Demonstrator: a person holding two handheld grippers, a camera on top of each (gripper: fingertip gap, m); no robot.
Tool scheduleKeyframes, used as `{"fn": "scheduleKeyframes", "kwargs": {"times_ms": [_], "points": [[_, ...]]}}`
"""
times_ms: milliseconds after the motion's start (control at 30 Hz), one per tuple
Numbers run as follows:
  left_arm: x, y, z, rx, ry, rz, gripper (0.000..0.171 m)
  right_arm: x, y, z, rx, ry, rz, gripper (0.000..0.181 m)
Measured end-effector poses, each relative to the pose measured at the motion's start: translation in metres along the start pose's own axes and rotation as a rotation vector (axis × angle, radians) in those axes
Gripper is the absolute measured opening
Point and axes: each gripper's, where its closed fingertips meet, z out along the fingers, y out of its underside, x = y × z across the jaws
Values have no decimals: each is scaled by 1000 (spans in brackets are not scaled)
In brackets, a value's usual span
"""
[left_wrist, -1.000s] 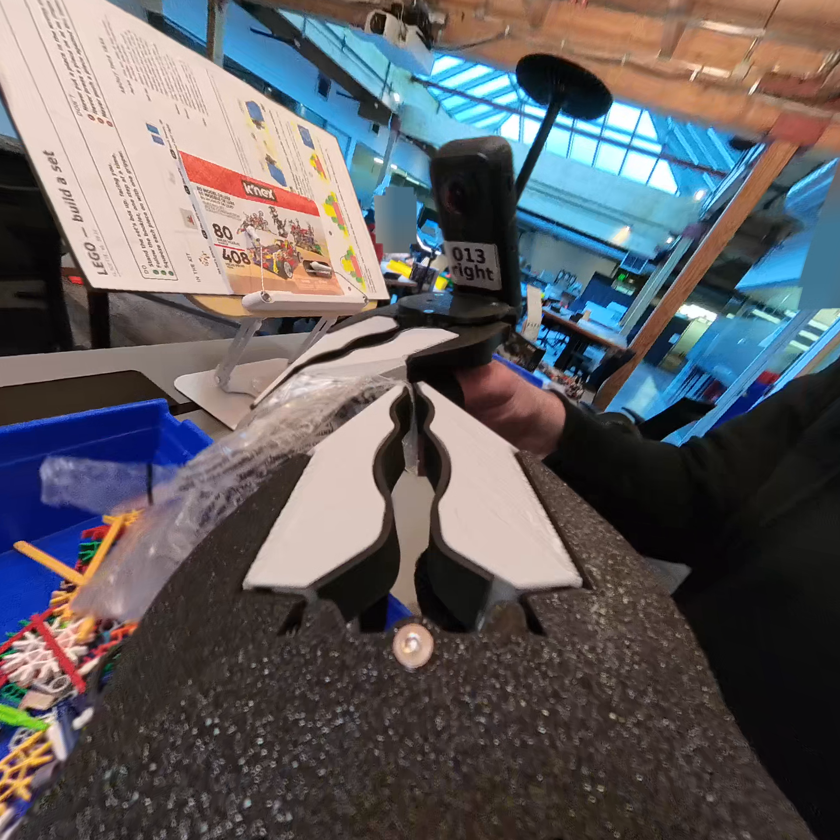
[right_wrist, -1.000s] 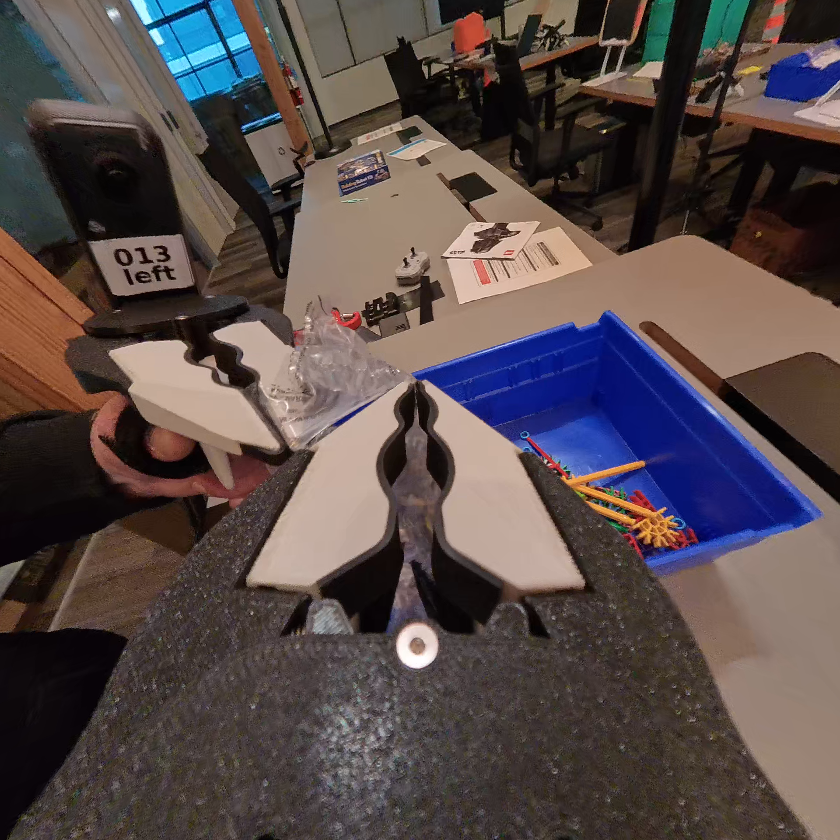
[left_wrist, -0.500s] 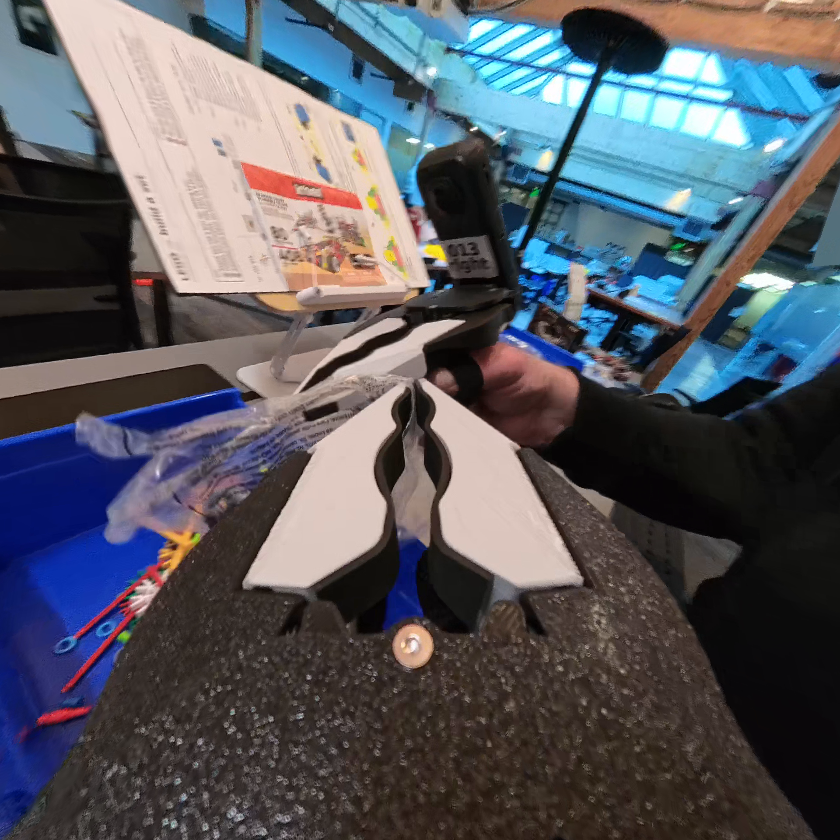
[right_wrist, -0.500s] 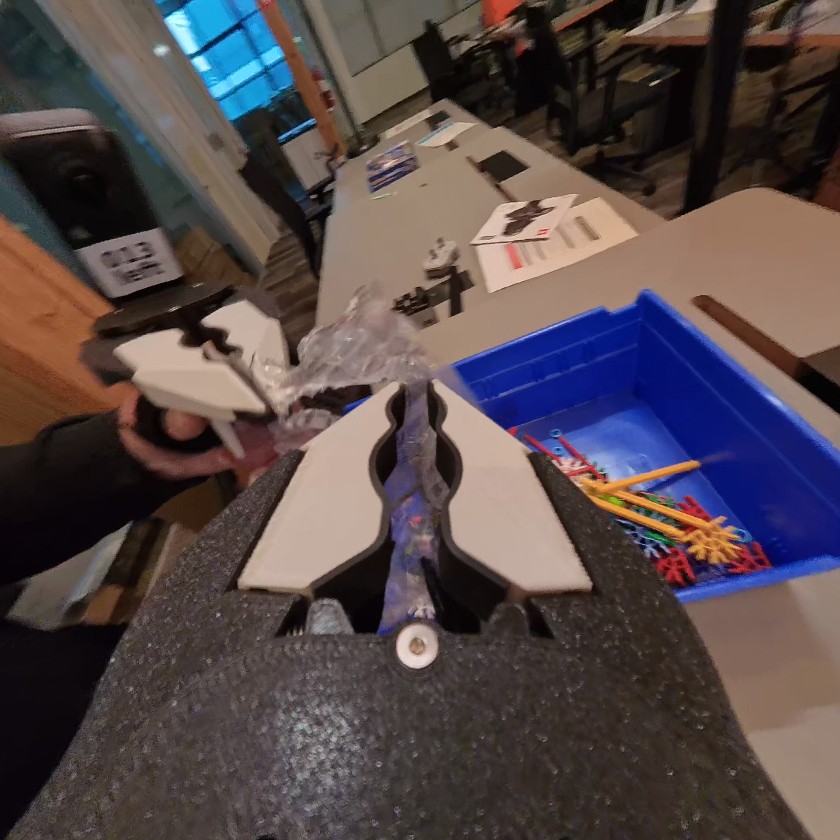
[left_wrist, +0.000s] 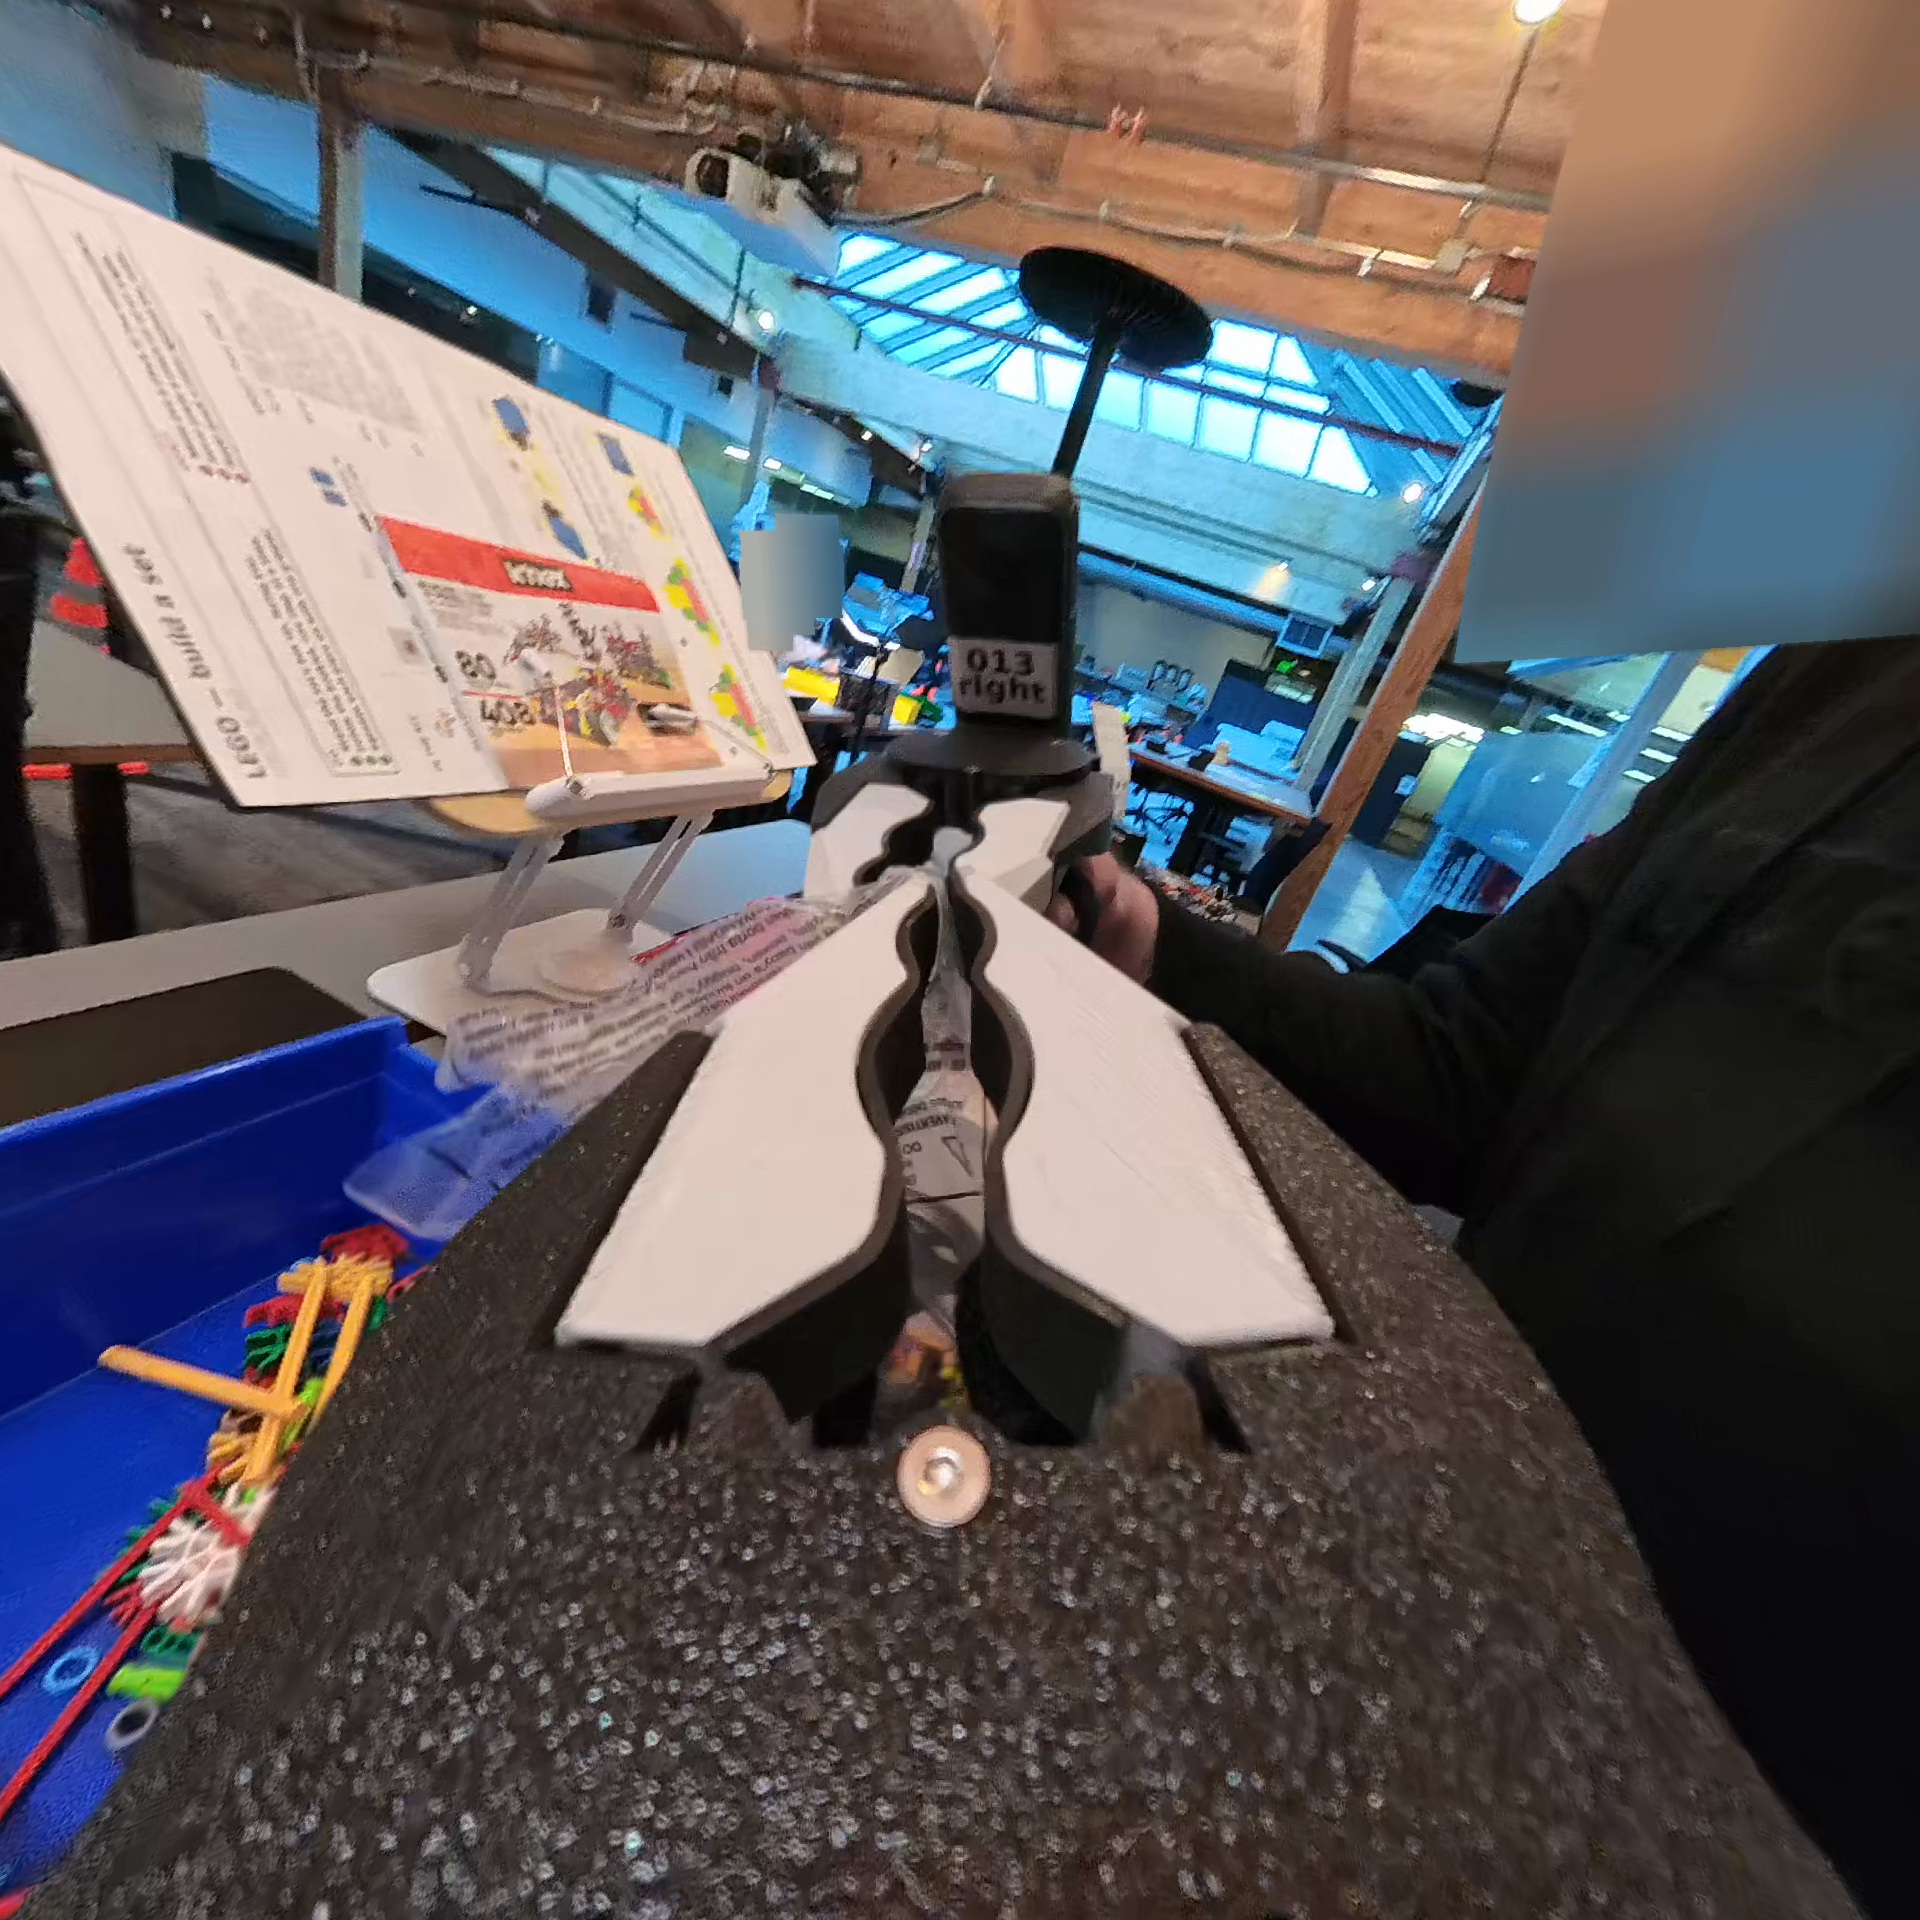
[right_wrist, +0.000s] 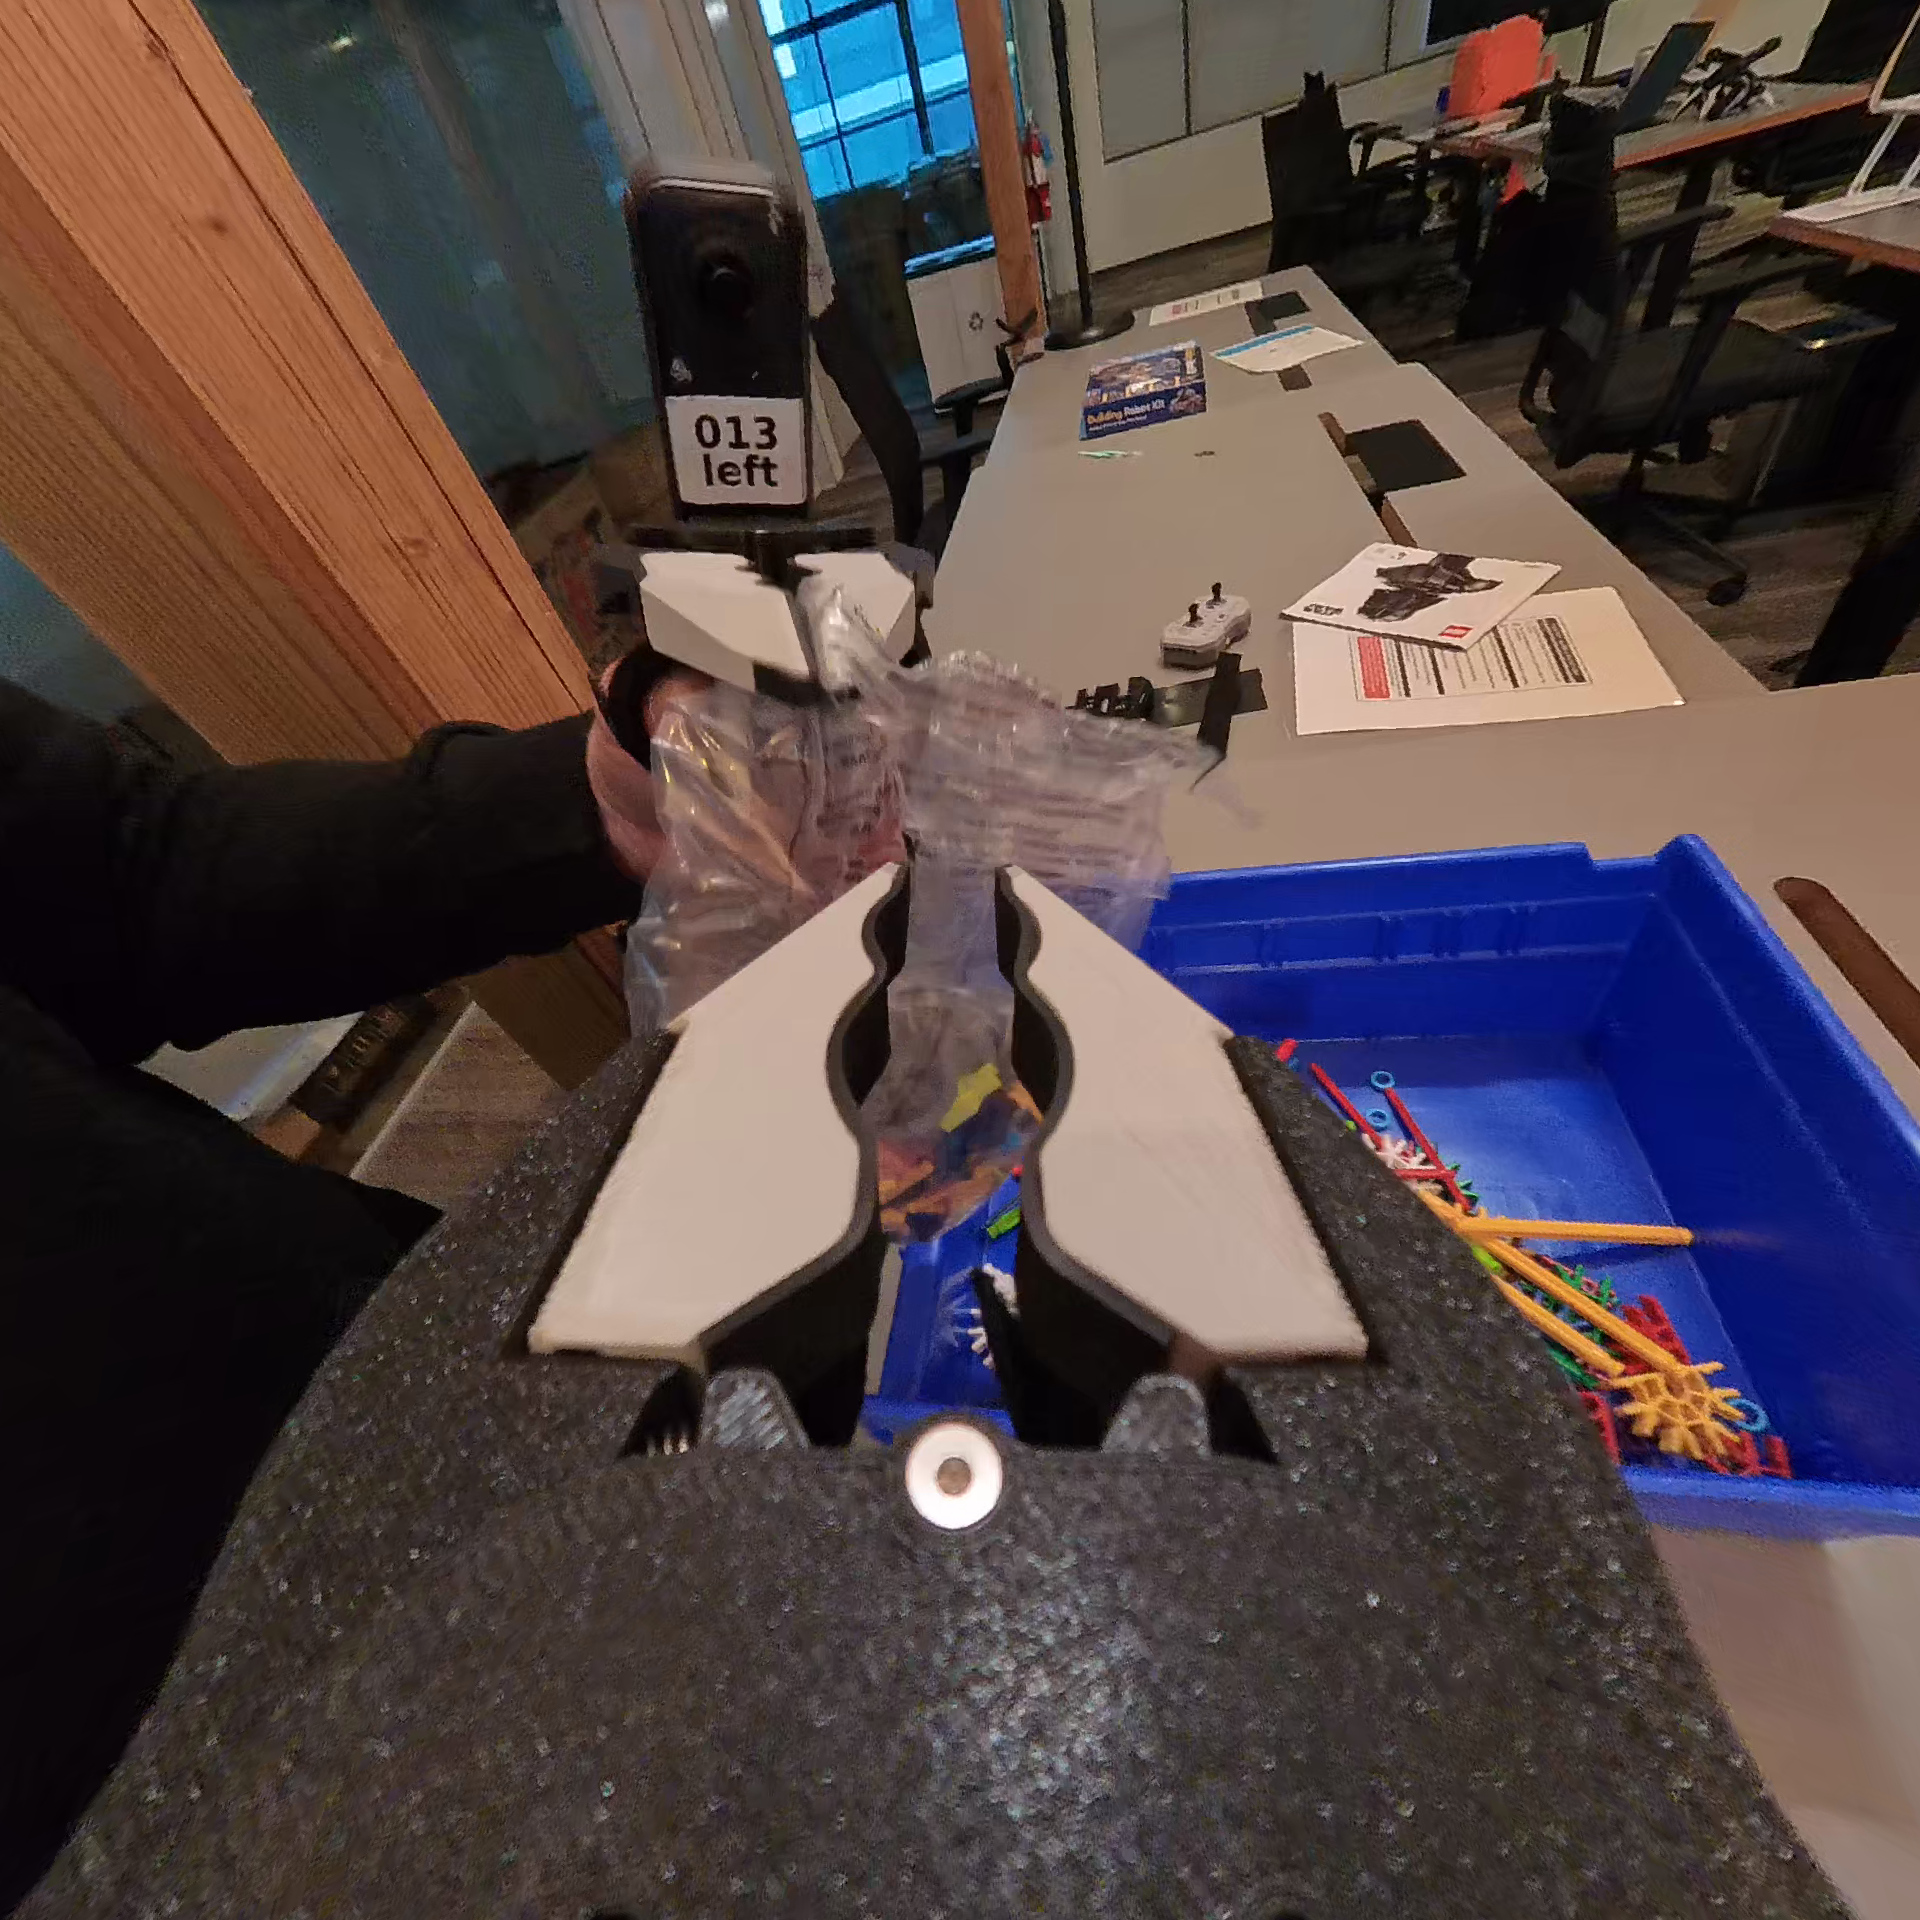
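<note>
A clear plastic bag with small coloured pieces inside hangs between my two grippers, over the near end of a blue bin. My left gripper is shut on the bag's upper edge; it also shows in the right wrist view. My right gripper pinches the bag lower down, its jaws a little apart around the bunched film. It faces my left gripper tip to tip in the left wrist view. The bag trails left there. Loose rods and connectors lie in the bin.
A printed sheet on a white stand stands behind the bin, beside a dark mat. Papers, a small controller and a box lie on the grey tables. A wooden wall is at left. A person's dark sleeve is at right. The tips of one gripper are about 5 centimetres away from the tips of the other.
The two grippers have turned to face each other head-on with the bag between them. The right jaws have spread slightly as a thicker part of the bag came between them.
</note>
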Motion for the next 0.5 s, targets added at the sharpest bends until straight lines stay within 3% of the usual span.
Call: {"fn": "scheduleKeyframes", "kwargs": {"times_ms": [500], "points": [[24,-9,5,14,137,25,0,-25,-26,1,139,-101,31,6]]}}
